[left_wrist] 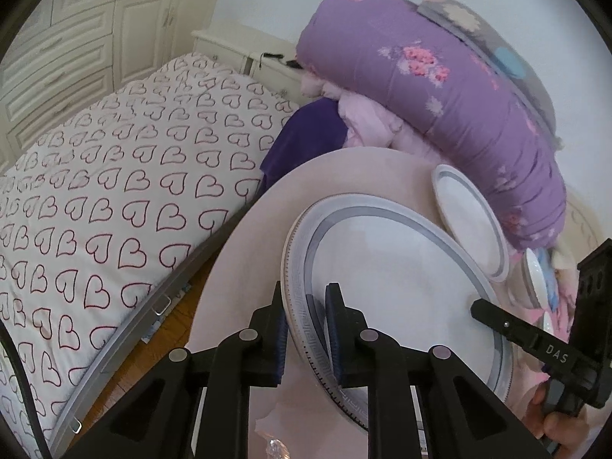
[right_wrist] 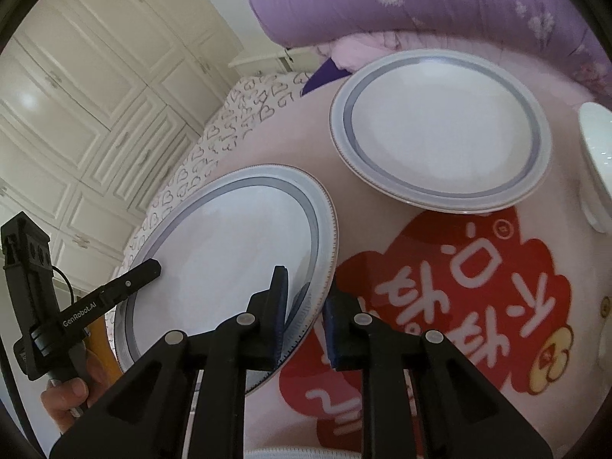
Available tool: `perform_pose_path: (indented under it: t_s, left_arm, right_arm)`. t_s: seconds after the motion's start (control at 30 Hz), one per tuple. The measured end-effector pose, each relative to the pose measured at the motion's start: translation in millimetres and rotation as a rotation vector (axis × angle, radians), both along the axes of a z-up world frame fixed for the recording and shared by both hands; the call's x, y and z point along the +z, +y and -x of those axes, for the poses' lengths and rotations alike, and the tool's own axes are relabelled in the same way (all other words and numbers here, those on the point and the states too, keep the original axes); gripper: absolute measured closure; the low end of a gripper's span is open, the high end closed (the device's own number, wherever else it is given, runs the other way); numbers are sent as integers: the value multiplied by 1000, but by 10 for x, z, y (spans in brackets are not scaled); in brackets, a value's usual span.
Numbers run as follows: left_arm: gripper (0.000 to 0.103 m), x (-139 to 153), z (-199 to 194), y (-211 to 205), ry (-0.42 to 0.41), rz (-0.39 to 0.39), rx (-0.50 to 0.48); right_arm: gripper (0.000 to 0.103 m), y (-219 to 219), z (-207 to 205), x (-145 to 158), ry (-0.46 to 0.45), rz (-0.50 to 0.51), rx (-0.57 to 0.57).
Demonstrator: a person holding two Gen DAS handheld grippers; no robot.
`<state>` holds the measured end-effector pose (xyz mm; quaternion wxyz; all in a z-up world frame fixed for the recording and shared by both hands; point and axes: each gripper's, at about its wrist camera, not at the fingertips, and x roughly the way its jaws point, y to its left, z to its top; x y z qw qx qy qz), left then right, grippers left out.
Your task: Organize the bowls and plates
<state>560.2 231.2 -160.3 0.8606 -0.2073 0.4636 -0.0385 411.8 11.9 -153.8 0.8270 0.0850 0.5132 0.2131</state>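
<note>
A large white plate (left_wrist: 397, 279) with a grey-blue band is held over a round pink table (left_wrist: 344, 176). My left gripper (left_wrist: 306, 332) is shut on its near rim. My right gripper (right_wrist: 304, 317) is shut on the opposite rim of the same plate (right_wrist: 229, 252); it shows as a black finger at the plate's far edge in the left wrist view (left_wrist: 508, 325). A second plate (right_wrist: 440, 134) of the same pattern, apparently stacked on another, lies flat on the table (right_wrist: 290, 134) further back; it also shows in the left wrist view (left_wrist: 470, 218). A white bowl (right_wrist: 596, 160) stands at the right edge.
A red and white printed mat (right_wrist: 440, 306) covers the table's near right part. A rolled purple floral quilt (left_wrist: 440, 88) and pink bedding lean behind the table. A bed with a heart-print sheet (left_wrist: 114, 191) lies left, with white wardrobes (right_wrist: 76, 95) behind it.
</note>
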Motion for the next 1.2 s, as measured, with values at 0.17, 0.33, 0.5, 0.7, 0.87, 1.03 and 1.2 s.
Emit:
perform_pose_path:
  t_s: [0.17,0.33,0.5,0.7,0.87,1.03,1.2]
  left_arm:
    - [89,180,283,-147,-49,-2,-17]
    - [89,378,599,-256,-92,11,-43]
    - [90,558,976,-396,-132,22,-83]
    - [90,665,1398,-543,-145,38,-141]
    - [90,787,1691,-607,-159,47,-172]
    - [90,855,1947,-693,-172,34,-196]
    - [90,792,2134,-758,-152,24,-209]
  right_arm:
    - [86,-132,178,181,-46,-16,-14]
    - [86,-336,426,405,-94,-34,-34]
    - [86,-569,769,591,-136,-43,-62]
    - [86,-878,1135,676,-159,-43,-95]
    - [86,-1090,1394,712,-169,-42,-113]
    - [86,-1224,1621,736,-188,-35,-124]
    - [85,-1297,1835,650,-190,-21,-133]
